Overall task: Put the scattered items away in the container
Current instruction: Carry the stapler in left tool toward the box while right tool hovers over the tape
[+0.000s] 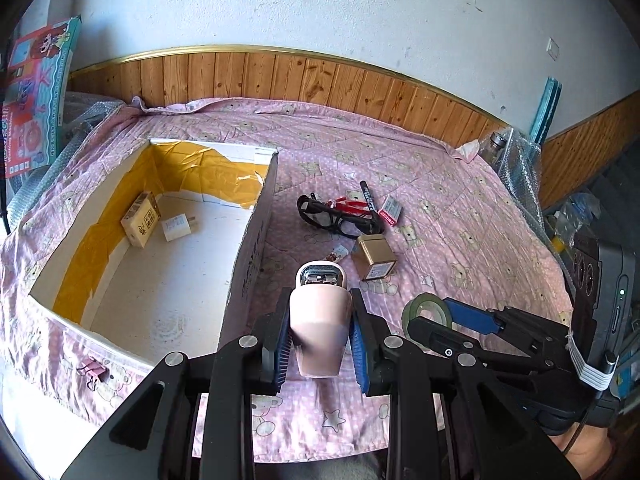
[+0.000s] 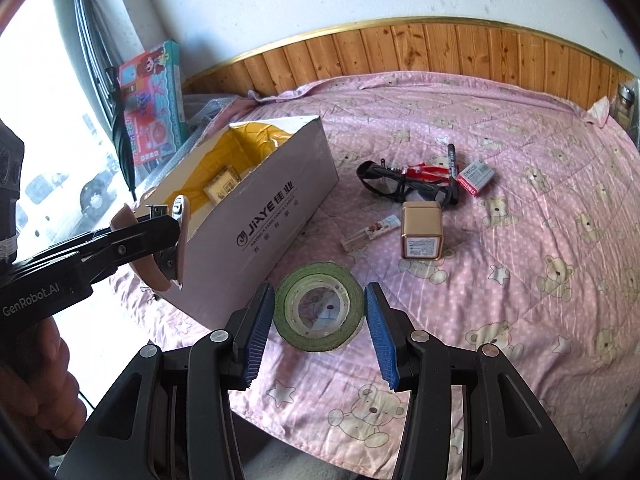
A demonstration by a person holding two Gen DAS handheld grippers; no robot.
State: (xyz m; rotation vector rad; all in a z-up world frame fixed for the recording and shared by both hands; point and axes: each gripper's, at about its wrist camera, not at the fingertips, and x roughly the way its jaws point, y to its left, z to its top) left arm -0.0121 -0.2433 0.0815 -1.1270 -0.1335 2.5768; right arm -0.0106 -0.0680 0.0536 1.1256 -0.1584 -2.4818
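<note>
My left gripper (image 1: 320, 300) is shut on a pink handheld device (image 1: 320, 320), held just right of the white cardboard box (image 1: 256, 240). In the right wrist view the device (image 2: 160, 268) hangs at the box's (image 2: 272, 220) near corner. My right gripper (image 2: 318, 292) is open with its blue pads on either side of a green tape roll (image 2: 320, 308) lying on the pink sheet. Further back lie black glasses (image 2: 392, 184), a gold tin (image 2: 422, 232), a marker (image 2: 452, 164), a red-and-white packet (image 2: 476, 176) and a small sachet (image 2: 372, 232). The box holds a brown carton (image 1: 140, 220) and a white plug (image 1: 178, 228).
A colourful toy box (image 1: 36, 100) leans on the wall at the left above bubble wrap. A glass jar (image 1: 496, 144) stands at the bed's far right corner. Wood panelling (image 1: 320, 80) backs the bed. A pink binder clip (image 1: 94, 370) grips the sheet's near edge.
</note>
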